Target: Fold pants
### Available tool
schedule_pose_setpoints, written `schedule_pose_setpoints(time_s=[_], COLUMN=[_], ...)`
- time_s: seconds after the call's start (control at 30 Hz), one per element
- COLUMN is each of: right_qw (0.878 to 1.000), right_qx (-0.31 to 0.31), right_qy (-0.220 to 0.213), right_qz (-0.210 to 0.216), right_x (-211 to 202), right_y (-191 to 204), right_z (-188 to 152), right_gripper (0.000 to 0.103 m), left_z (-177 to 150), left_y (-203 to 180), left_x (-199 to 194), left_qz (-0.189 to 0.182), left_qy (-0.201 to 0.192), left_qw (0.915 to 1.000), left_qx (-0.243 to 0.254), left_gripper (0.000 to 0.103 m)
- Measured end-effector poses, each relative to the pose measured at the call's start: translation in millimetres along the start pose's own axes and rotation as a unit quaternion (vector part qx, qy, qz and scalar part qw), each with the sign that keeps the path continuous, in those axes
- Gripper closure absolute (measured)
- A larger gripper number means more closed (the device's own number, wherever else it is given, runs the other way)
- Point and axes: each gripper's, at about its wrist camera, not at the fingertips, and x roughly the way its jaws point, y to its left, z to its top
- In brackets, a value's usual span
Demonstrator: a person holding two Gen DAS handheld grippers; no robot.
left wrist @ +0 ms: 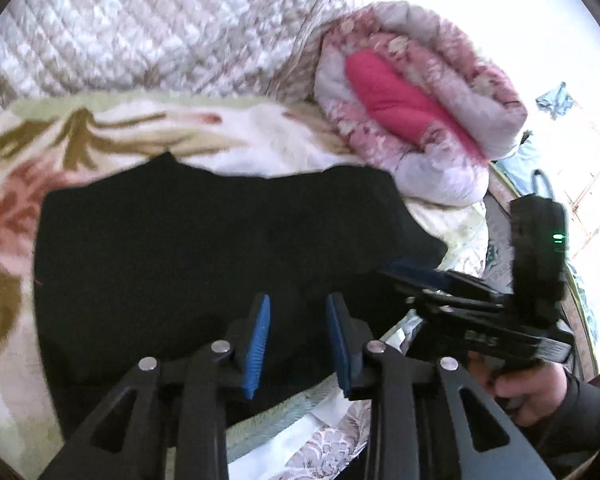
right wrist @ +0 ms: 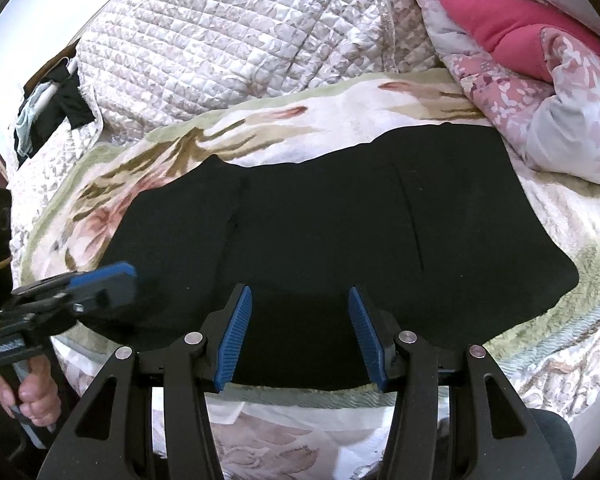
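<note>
You are hovering both spread grippers, left gripper (left wrist: 298,344) and right gripper (right wrist: 300,332), over the black pants' (right wrist: 340,220) near edge, seemingly already folded; next, pinch that edge.

A rolled quilt (right wrist: 540,80) crowds the pants' (right wrist: 340,232) far right corner. Bare blanket (right wrist: 160,152) lies open along their far and left edges.

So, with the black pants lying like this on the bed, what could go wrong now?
The pants lie on a soft fleece blanket; a pinch may catch the blanket too. The left gripper and right gripper are open over the near edge, so uneven grasps could skew the fold. The rolled quilt may crowd it.
</note>
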Motion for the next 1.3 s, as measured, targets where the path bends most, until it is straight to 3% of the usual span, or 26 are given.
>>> schedule_pose_setpoints(time_s=[0.13, 0.27, 0.43, 0.7, 0.73, 0.77, 0.83, 1.13, 1.3], right_qw=[0.999, 0.995, 0.989, 0.984, 0.983, 0.982, 0.983, 0.984, 0.987], right_qx=[0.019, 0.026, 0.022, 0.028, 0.027, 0.027, 0.034, 0.062, 0.046], right_qy=[0.008, 0.026, 0.061, 0.075, 0.079, 0.086, 0.094, 0.074, 0.062], right_qz=[0.043, 0.092, 0.134, 0.159, 0.161, 0.164, 0.153, 0.151, 0.137], right_x=[6, 24, 60, 88, 90, 91, 95, 82, 77], right_y=[1, 10, 24, 30, 31, 32, 28, 13, 19], right_z=[6, 14, 26, 41, 42, 41, 40, 32, 36], right_gripper=[0.052, 0.052, 0.052, 0.053, 0.059, 0.078, 0.1, 0.101, 0.101], left_z=[2, 0, -6, -16, -17, -18, -18, -22, -20], left_y=[20, 62, 94, 101, 101, 101, 103, 103, 98], left_x=[-22, -38, -49, -34, -34, -33, -33, -37, -40], left_qz=[0.031, 0.102, 0.148, 0.157, 0.158, 0.159, 0.157, 0.155, 0.153], left_qy=[-0.025, -0.041, -0.048, -0.028, -0.028, -0.028, -0.028, -0.025, -0.032], left_qw=[0.9988, 0.9913, 0.9827, 0.9823, 0.9823, 0.9822, 0.9819, 0.9821, 0.9825], left_qx=[-0.027, -0.072, -0.1, -0.098, -0.096, -0.097, -0.101, -0.104, -0.102], left_gripper=[0.071, 0.069, 0.07, 0.069, 0.069, 0.069, 0.069, 0.069, 0.069])
